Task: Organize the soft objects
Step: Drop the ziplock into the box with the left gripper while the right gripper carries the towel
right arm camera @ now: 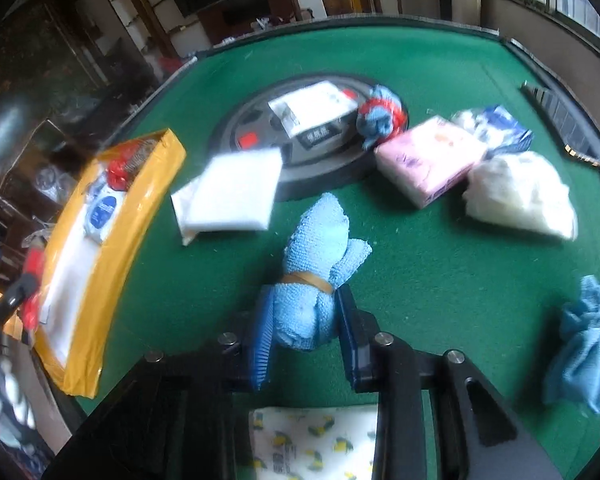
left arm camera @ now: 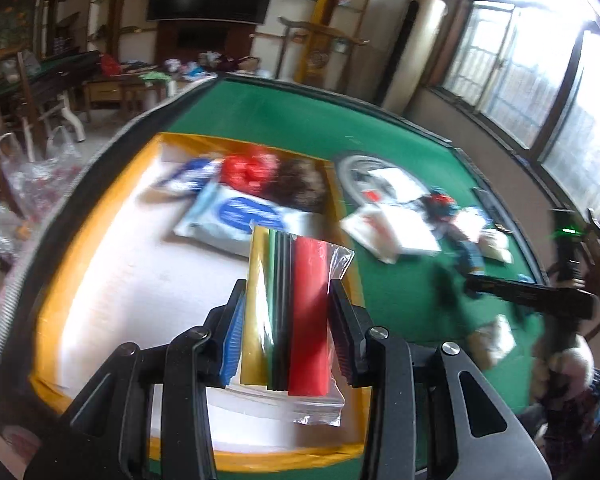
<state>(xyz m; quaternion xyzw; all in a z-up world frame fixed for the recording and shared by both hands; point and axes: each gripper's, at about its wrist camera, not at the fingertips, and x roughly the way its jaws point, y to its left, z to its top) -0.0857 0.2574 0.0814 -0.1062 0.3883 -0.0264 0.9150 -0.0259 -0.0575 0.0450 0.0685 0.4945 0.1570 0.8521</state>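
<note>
Our left tongs (left arm camera: 287, 312) pinched a clear bag of foam strips (left arm camera: 290, 312) over the yellow-rimmed box (left arm camera: 60, 280), while our right tongs (right arm camera: 302, 320) were pressed on a rolled blue towel (right arm camera: 316, 264) lying on the green desk (right arm camera: 440, 280). We judged the towel light, soft and squashy, best taken just below its rubber band (right arm camera: 308, 280), where the roll is tightest. The bag looked slippery, its strips springy; a grip across the middle seemed safest. The strips showed yellow, dark green and red; the towel was pale blue terry.
</note>
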